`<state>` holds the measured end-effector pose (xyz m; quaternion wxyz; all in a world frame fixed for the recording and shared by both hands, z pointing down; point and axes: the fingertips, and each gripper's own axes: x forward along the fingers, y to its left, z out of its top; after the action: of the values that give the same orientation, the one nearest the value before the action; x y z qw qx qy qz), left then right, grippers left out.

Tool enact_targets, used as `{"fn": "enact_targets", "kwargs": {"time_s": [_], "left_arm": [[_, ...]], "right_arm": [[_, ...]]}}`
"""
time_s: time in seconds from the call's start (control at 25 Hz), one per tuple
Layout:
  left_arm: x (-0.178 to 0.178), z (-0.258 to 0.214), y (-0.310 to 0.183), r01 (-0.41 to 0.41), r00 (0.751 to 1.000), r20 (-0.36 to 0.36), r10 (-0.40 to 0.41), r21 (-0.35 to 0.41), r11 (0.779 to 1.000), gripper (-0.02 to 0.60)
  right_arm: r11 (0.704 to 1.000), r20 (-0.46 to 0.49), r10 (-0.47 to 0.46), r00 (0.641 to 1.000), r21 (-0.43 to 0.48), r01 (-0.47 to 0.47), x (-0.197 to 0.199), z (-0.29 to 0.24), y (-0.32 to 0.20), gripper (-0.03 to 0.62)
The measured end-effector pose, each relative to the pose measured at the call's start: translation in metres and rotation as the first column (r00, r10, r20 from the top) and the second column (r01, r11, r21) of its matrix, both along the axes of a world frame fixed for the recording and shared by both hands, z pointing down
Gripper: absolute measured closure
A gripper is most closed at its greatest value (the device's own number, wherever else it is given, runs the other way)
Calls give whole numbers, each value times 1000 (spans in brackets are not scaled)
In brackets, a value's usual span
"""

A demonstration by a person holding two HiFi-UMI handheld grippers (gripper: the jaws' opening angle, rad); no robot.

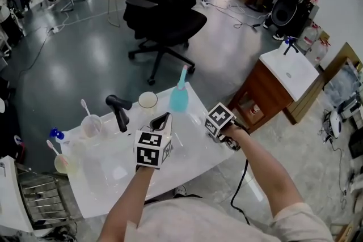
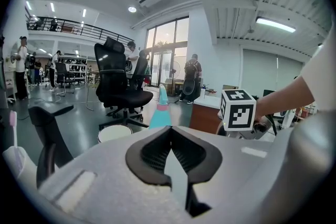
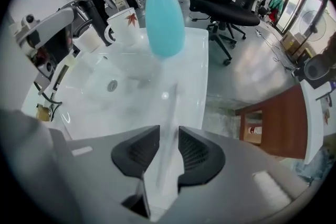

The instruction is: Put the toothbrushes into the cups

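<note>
My right gripper (image 3: 169,136) points steeply down at the right edge of the white basin top (image 1: 113,178). Its pads sit against a pale, see-through toothbrush handle (image 3: 167,107) that runs away from the jaws toward a teal bottle (image 3: 164,18). In the head view its marker cube hides most of the right gripper (image 1: 227,136). My left gripper (image 1: 161,121) hovers over the middle of the top, shut and empty, aimed at a white mug (image 1: 148,101). Two clear cups (image 1: 91,126) (image 1: 63,163) at the left each hold a toothbrush.
A black tap (image 1: 118,111) rises between the mug and the left cups, and the basin's drain (image 3: 112,85) lies ahead of the right gripper. A black office chair (image 1: 164,14) stands beyond the table. A wooden cabinet (image 1: 266,93) stands to the right.
</note>
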<state>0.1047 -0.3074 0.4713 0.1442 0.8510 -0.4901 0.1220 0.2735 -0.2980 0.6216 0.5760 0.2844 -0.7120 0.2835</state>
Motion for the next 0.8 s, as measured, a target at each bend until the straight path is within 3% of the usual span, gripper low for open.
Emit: {"fn": "enact_targets", "kwargs": {"time_s": [0.28,0.8], "left_arm": [[-2,-2,-1,9,1000,14,-9,1,1000,577],[-7,-6,-3,3,1000,27,-3,5,1000,578]], "right_arm": [[1000,-7,1,1000,-21,-1,-1,-1,-4,543],[1000,43,21,999,-19,-20,-1,-3,-1,545]]}}
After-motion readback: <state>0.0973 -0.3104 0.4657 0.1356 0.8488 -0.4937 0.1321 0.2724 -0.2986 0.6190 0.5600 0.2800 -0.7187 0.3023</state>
